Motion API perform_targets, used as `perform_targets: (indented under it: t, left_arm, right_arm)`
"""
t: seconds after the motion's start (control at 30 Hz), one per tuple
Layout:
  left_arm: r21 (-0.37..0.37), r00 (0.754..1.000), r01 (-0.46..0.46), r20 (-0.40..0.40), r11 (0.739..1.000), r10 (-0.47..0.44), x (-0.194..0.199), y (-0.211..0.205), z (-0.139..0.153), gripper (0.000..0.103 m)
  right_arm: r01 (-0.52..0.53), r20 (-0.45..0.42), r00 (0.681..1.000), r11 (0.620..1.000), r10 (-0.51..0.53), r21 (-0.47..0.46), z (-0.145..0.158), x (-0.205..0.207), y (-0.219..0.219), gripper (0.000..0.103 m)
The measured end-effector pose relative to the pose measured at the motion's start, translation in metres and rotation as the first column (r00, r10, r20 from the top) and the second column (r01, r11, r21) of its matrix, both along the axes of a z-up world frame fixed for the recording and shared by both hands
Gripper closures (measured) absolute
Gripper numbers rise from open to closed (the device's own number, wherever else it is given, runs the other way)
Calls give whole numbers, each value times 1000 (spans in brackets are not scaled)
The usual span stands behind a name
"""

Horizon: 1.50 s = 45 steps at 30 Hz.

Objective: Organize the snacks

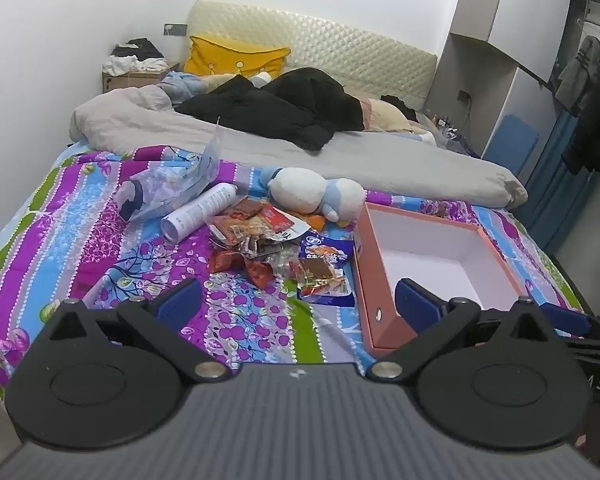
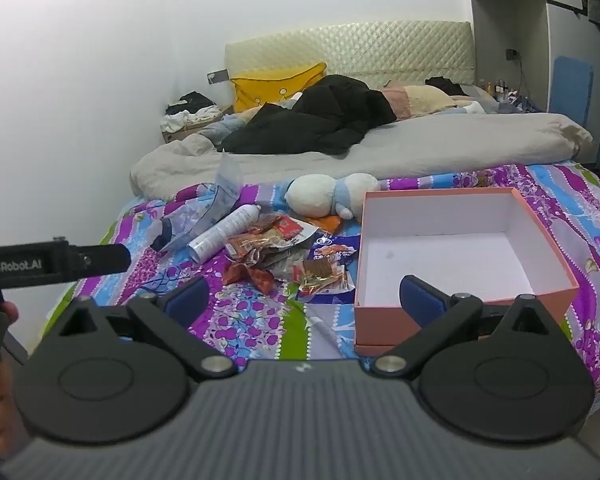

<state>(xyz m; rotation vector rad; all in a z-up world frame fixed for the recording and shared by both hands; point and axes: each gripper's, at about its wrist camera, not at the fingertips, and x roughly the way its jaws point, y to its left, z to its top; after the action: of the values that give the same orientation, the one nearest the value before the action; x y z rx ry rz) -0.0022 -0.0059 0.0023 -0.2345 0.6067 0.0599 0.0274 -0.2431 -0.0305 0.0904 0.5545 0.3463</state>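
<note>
My left gripper (image 1: 298, 300) sits at the bottom centre of its own view, fingers spread wide with nothing between them; the blue pads (image 1: 180, 298) hang above the patterned bedspread (image 1: 60, 216). My right gripper (image 2: 306, 298) is the same in its view — released, empty, its right-hand pad lying in front of the near wall of the box.

The snack pile (image 1: 276, 248) lies at mid-frame in the left wrist view, just left of the box: red and orange wrappers heaped loosely, a blue packet (image 1: 328, 254) at the pile's right edge touching or nearly touching the box wall — I cannot tell which. In the right wrist view the same pile (image 2: 284, 256) is centre-left of the frame.

The pink box (image 1: 496, 248) is open, white inside, nothing in it, at right of centre in the left view and right of centre in the right view (image 2: 556, 256).

Behind the pile, toward upper centre: a white spray can (image 1: 200, 210) lying on its side, a clear plastic bag (image 1: 172, 188) to its left, and a white-and-blue plush toy (image 1: 316, 194) near the box's far corner. A grey duvet (image 1: 260, 140) and dark clothing (image 1: 276, 110) lie further up the frame, before the headboard.

At the left edge of the right view, the left tool's black body shows, with part of a hand (image 2: 10, 312) below it.
</note>
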Motion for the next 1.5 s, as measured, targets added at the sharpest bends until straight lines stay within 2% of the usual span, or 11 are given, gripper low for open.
perform_targets:
  t: [0.7,1.33,1.5]
  left_arm:
    - [16,1000,16,9,1000,-16,-2,-8,4,0]
    - [14,1000,15,3,1000,-15,-2,-2,2,0]
    - [14,1000,-11,10,1000,11,-2,5,3,0]
  right_arm:
    - [2,-36,999,999,0,38,-4,0,-5,0]
    - [-14,-34,999,1000,15,16,-8,-1,-1,0]
    - [-11,-42,999,1000,12,7,-10,0,0,0]
